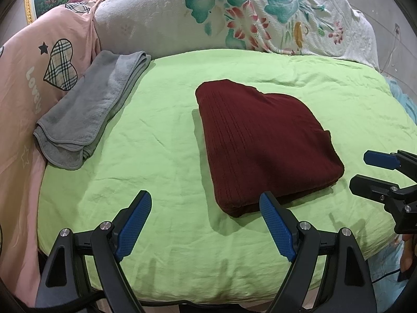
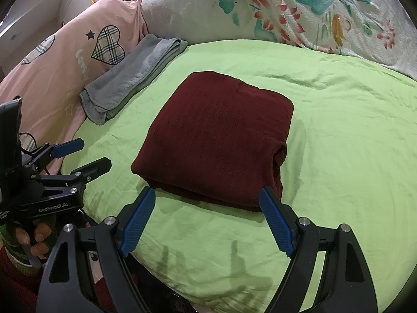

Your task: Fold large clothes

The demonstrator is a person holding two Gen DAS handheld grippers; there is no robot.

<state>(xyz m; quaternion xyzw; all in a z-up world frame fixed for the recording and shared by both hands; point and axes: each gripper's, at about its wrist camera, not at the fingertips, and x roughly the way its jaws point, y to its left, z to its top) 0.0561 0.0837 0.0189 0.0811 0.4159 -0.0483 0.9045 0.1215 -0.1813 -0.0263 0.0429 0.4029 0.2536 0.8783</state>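
A dark red knit garment [image 1: 263, 140] lies folded into a thick rectangle on the green sheet [image 1: 161, 135]; it also shows in the right wrist view [image 2: 216, 140]. My left gripper [image 1: 206, 203] is open and empty, just short of the garment's near edge, its right finger beside the near corner. My right gripper [image 2: 207, 199] is open and empty, hovering at the garment's near edge. The right gripper shows at the right of the left wrist view [image 1: 359, 172], the left gripper at the left of the right wrist view [image 2: 93, 154], both open.
A folded grey towel [image 1: 91, 109] lies at the sheet's left edge beside a pink bedcover with plaid hearts [image 1: 31, 83]. A white floral quilt [image 1: 234, 13] is bundled at the back. The sheet [image 2: 338, 130] has bare room right of the garment.
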